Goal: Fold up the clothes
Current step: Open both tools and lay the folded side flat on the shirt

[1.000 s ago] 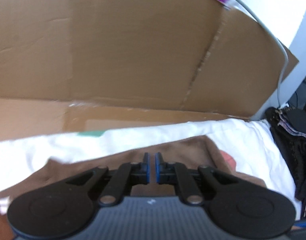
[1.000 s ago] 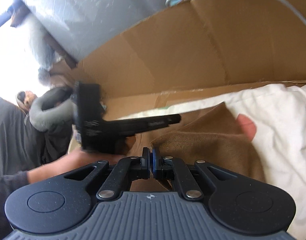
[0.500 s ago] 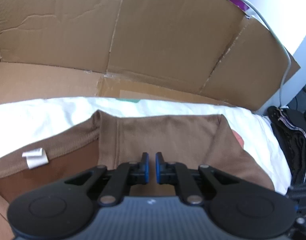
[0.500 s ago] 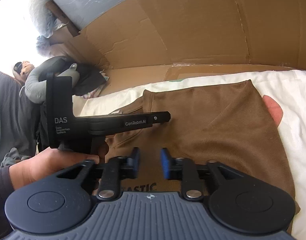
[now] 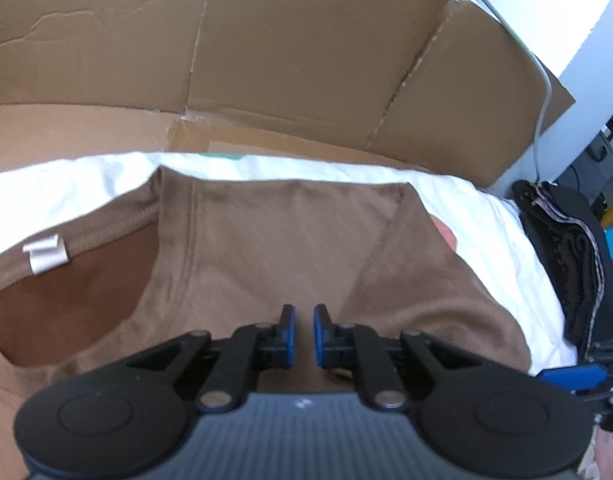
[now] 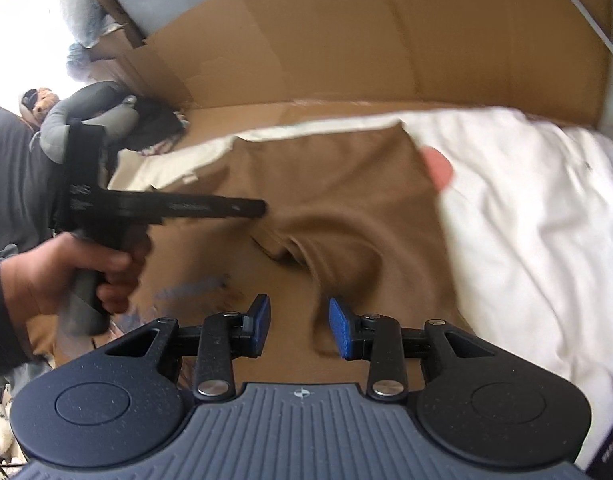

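Note:
A brown T-shirt [image 5: 286,240] lies on a white sheet [image 5: 486,232], its sleeve side folded over the body and its neck label [image 5: 46,254] at the left. My left gripper [image 5: 304,334] hovers low over the folded part. Its jaws are opening and stand only a narrow slit apart, with no cloth seen between them. In the right wrist view a hand [image 6: 66,272] holds the left gripper [image 6: 262,208], whose tip is beside a raised crease in the T-shirt [image 6: 346,200]. My right gripper [image 6: 300,324] is open just above the cloth, gripping nothing.
Cardboard walls [image 5: 306,60] stand behind and to the left of the sheet [image 6: 526,220]. A pile of dark clothes [image 5: 566,264] lies past the sheet's right edge. A grey cushion [image 6: 86,120] and dark bundle sit at the far left. A pink patch [image 6: 438,166] shows beside the shirt.
The right gripper was shut on the shirt's edge, then opened and let it drop. The lifted flap now lies folded over the body. Both grippers have shifted sideways and slightly lower.

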The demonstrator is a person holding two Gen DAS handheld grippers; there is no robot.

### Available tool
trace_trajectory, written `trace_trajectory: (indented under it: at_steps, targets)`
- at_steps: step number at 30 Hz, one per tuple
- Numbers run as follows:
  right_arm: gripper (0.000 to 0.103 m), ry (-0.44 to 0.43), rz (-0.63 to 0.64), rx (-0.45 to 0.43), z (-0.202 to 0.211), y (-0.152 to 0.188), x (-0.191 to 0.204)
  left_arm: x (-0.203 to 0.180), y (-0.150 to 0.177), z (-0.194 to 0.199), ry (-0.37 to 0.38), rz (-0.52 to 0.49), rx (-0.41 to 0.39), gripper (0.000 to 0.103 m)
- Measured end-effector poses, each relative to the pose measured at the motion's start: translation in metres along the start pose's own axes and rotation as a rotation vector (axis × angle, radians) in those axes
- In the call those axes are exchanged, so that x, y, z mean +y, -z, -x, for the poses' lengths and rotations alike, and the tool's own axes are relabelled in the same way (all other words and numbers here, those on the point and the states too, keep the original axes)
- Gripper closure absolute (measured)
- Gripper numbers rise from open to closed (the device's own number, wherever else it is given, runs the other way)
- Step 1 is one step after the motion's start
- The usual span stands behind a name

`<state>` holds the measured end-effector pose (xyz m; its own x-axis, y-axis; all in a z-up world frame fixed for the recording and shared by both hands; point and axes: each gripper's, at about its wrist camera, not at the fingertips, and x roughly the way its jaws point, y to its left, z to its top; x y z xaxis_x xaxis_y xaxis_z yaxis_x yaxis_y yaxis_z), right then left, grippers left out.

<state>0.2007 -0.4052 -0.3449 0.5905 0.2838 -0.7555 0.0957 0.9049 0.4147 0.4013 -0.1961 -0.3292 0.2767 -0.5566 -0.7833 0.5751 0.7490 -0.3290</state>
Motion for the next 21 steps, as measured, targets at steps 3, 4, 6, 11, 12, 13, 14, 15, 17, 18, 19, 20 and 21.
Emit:
trace_trajectory:
  at_steps: [3,4,6,11,12,13,14,15,17,18,19,20,21]
  targets:
    - [0.066,0.001,-0.024,0.007,-0.002,0.009,-0.013,-0.003,0.003,0.002,-0.004,0.004,0.011,0.094]
    - [0.066,-0.006,-0.042,0.006,-0.002,0.011,-0.016,-0.004,0.004,0.003,-0.003,0.008,0.012,0.093]
    - [0.066,-0.013,-0.054,-0.003,-0.003,0.016,-0.018,-0.005,0.005,0.005,-0.002,0.027,0.013,0.088]
    - [0.066,0.018,0.037,-0.029,-0.007,0.028,-0.008,-0.004,0.007,0.011,0.010,0.102,0.022,0.083]
    - [0.066,0.018,0.052,-0.028,-0.009,0.030,-0.006,-0.003,0.009,0.012,0.015,0.118,0.023,0.082]
    - [0.066,0.019,0.067,-0.028,-0.011,0.032,-0.005,-0.002,0.011,0.012,0.017,0.129,0.024,0.081]
    - [0.066,0.027,0.083,-0.030,-0.013,0.033,-0.003,0.000,0.013,0.012,0.019,0.139,0.024,0.081]
    - [0.066,0.035,0.097,-0.030,-0.016,0.034,-0.001,0.001,0.015,0.012,0.024,0.150,0.022,0.081]
    - [0.066,0.041,0.116,-0.030,-0.020,0.035,0.002,0.006,0.018,0.015,0.033,0.183,0.012,0.081]
    - [0.066,0.043,0.126,-0.031,-0.023,0.036,0.003,0.008,0.019,0.017,0.041,0.203,0.001,0.081]
    - [0.066,0.046,0.135,-0.031,-0.025,0.036,0.004,0.010,0.020,0.019,0.050,0.217,-0.010,0.081]
    - [0.066,0.051,0.148,-0.032,-0.027,0.036,0.005,0.011,0.021,0.021,0.053,0.226,-0.020,0.081]
    - [0.066,0.056,0.161,-0.030,-0.030,0.036,0.006,0.012,0.022,0.023,0.056,0.235,-0.029,0.081]
